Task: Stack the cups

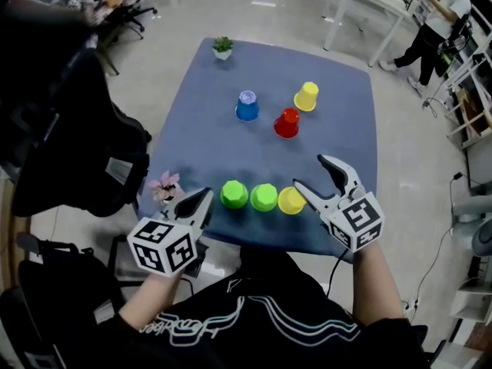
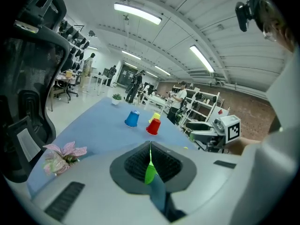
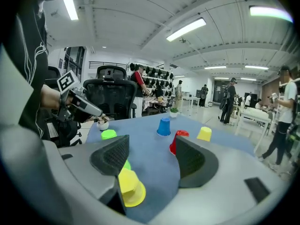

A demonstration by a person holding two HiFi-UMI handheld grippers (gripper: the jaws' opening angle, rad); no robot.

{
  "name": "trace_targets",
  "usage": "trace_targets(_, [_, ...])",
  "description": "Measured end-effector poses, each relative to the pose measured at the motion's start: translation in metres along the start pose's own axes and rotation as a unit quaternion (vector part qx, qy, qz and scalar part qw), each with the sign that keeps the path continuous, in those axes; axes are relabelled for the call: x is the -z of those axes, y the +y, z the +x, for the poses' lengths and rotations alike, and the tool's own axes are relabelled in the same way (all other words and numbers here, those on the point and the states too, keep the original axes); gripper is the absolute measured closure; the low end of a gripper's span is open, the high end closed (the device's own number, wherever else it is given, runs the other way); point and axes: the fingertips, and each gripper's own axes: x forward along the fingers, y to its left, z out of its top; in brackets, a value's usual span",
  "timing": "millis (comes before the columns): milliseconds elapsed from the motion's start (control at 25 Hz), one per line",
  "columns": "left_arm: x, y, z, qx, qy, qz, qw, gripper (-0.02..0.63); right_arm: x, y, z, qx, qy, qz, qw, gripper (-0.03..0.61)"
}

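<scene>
Stacking is looking barely started, as I judge it: six cups are all sitting singly and upside down on the table [image 1: 201, 148], none visibly nested in another.

Three are lining up along the near edge, side by side and touching or nearly so: left green cup [image 1: 234, 194], right green cup [image 1: 264, 197], near yellow cup [image 1: 291, 201]. Three more are sitting apart toward the far right part: blue cup [image 1: 247, 107], red cup [image 1: 286, 123], far yellow cup [image 1: 306, 97]. So all the nesting is remaining.

Contents: every cup is standing mouth down, so nothing is showing inside any of them.

Left gripper [image 1: 204, 197] is hovering at the near left corner, just beside the left green cup, jaws together and holding nothing; only a sliver of green is showing through the slit.

Right gripper [image 1: 310, 171] is hanging just right of the near yellow cup, jaws wide apart and empty, with that cup just beside its left jaw, not clamped.

Green potted plant [image 1: 223, 48] is sitting at the far edge, and a pink flower pot [image 1: 165, 188] at the near left corner.
</scene>
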Motion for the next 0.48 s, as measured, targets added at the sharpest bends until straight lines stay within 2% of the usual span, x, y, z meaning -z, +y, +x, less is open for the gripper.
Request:
trace_targets(240, [-0.019,0.014,0.011,-0.015,-0.004,-0.008,0.9999,0.588,-0.021,-0.043,0.034,0.012,0.005,0.003,1.000,0.272])
trace_targets(480, [-0.034,0.020,0.026,-0.018,-0.005,-0.014,0.9997,0.588,-0.015,-0.075,0.074,0.021,0.032,0.014,0.999,0.272])
